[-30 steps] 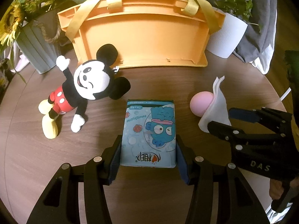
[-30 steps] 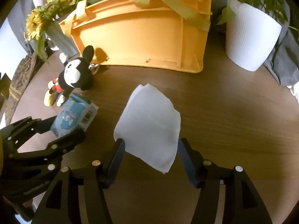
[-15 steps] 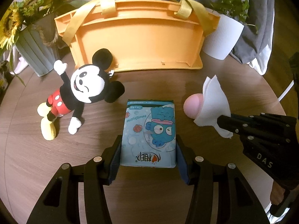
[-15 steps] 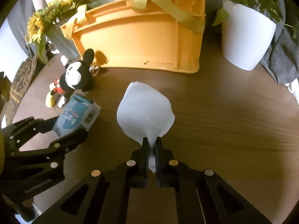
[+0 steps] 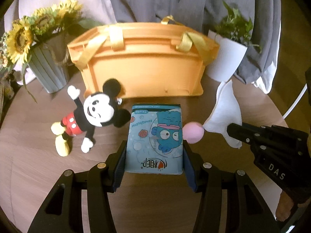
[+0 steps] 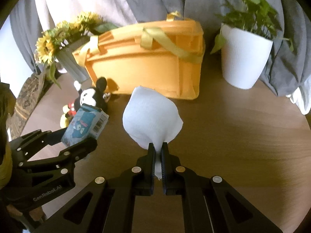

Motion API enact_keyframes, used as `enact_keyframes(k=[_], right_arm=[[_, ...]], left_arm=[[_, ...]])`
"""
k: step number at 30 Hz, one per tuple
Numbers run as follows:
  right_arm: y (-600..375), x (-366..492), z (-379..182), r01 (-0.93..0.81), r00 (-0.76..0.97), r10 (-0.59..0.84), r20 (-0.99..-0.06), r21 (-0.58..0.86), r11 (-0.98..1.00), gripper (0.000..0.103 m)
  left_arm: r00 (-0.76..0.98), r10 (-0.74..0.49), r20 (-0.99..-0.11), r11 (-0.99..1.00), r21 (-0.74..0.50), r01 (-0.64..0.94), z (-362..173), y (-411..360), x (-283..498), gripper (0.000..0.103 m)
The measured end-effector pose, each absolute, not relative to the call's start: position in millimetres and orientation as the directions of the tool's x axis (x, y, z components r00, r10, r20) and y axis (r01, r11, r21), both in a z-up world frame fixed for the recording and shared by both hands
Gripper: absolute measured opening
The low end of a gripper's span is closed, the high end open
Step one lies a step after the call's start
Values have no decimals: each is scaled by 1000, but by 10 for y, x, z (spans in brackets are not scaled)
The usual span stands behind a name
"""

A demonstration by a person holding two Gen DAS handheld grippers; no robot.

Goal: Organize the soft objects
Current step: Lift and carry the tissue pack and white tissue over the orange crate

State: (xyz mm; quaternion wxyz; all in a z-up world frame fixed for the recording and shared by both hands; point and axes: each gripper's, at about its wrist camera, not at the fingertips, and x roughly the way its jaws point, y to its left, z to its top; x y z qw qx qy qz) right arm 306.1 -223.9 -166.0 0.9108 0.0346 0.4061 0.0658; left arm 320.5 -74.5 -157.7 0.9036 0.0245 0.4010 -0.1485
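White cloth (image 6: 151, 116) in right gripper (image 6: 158, 155)

Both grippers are matte black, built of flat skeletal link plates joined by round silver screw heads. The left gripper (image 5: 154, 162) carries dark blue ribbed pads on its fingers and white "GenRobot.AI" lettering on its side. The right gripper (image 6: 158, 162) shows white "DAS" lettering on its side plate.

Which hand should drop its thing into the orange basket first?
Probably the left. The left gripper holds the blue tissue pack squarely before the orange plastic basket, and looks nearer to it. The right gripper, pinching the white cloth, faces the basket's right end.
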Motion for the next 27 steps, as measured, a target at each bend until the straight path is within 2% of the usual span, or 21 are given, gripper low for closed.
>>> enact_keyframes(k=[27], right_arm=[[-2052, 3026, -616, -125, 846, 175, -504, 133, 983, 7]], left_arm=[[816, -264, -514, 961, -65, 270, -518, -545, 3228, 51]])
